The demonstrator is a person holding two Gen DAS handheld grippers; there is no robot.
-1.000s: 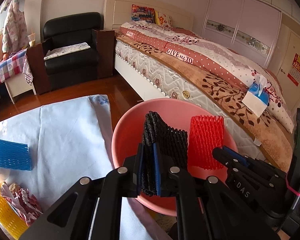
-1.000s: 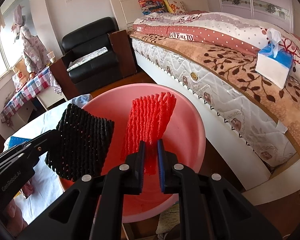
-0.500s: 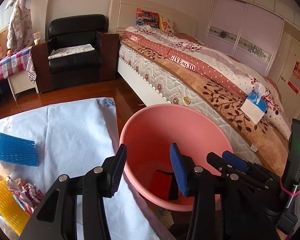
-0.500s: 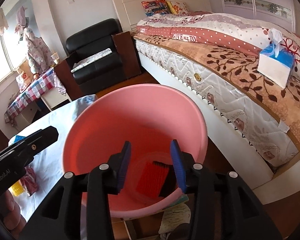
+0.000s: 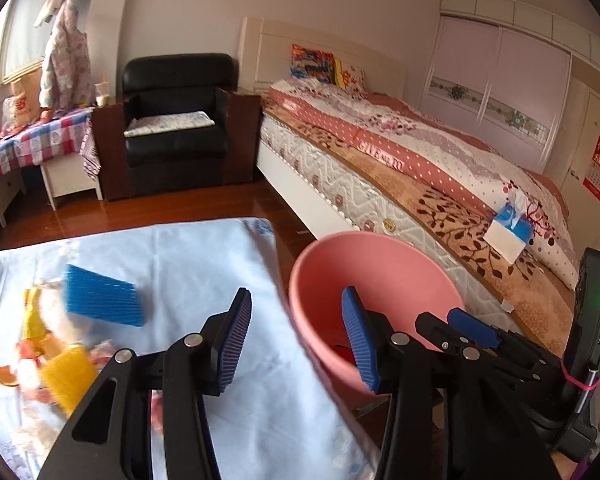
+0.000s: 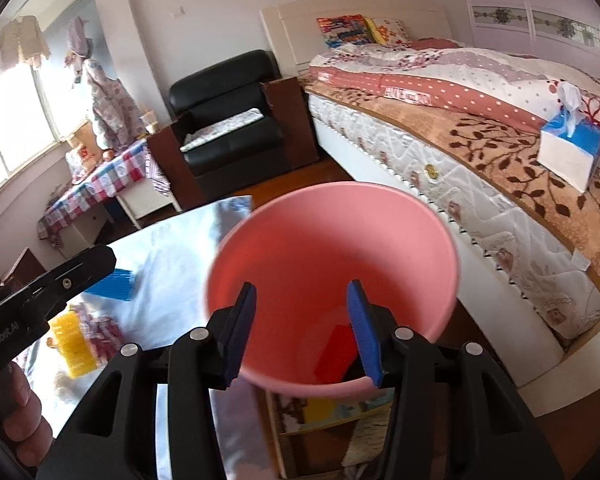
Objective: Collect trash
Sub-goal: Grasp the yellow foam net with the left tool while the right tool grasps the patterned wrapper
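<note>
Jaws on both grippers, left gripper (image 5: 296, 340) and right gripper (image 6: 302, 330), have just been opening, empty; swinging back carelessly could clip the basin (image 6: 440, 232) rim.

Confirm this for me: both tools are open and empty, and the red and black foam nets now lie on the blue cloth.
Wrong place. The red foam net and the black one lie in the pink basin, as the right wrist view shows. Both tools are open and empty.

pink basin (image 5: 384, 264): 1 | foam nets on table: blue (image 5: 100, 300) 1, yellow (image 5: 66, 376) 1 | red foam net in basin (image 6: 334, 350): 1 | tissue box (image 6: 572, 152): 1 | armchair (image 5: 176, 120): 1
</note>
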